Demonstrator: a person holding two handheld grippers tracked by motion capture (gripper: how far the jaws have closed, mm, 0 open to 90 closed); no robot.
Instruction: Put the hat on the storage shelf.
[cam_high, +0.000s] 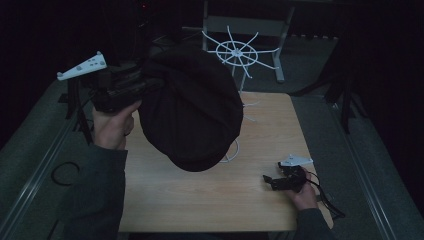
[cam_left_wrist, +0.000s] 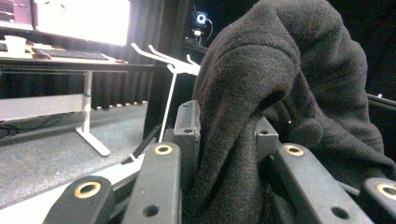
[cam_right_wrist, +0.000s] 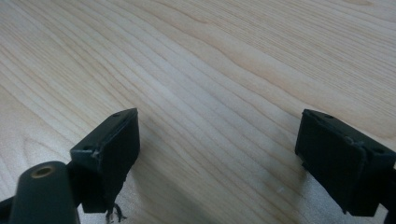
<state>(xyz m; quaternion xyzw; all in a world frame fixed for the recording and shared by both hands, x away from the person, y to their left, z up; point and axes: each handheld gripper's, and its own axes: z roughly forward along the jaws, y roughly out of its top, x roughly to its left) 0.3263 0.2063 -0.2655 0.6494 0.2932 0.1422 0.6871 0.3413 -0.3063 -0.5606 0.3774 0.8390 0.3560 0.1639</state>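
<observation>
Closest to you, your left gripper (cam_left_wrist: 224, 140) has its jaws clamped on a fold of the black fleece flat cap (cam_high: 192, 107), which hangs out beyond them above the pale wooden table (cam_high: 200, 200). The white wire hat rack (cam_high: 237, 52) stands behind the cap. Your right gripper (cam_high: 270, 181) rests low on the table, well apart, with its jaws spread wide and nothing between them.

Black fleece hat (cam_high: 192, 110), plain, no pattern. White wire rack (cam_high: 237, 51). Pale wood-grain table (cam_high: 210, 200). Black grippers: left gripper (cam_high: 117, 87), right gripper (cam_high: 270, 181), grey top plates.
</observation>
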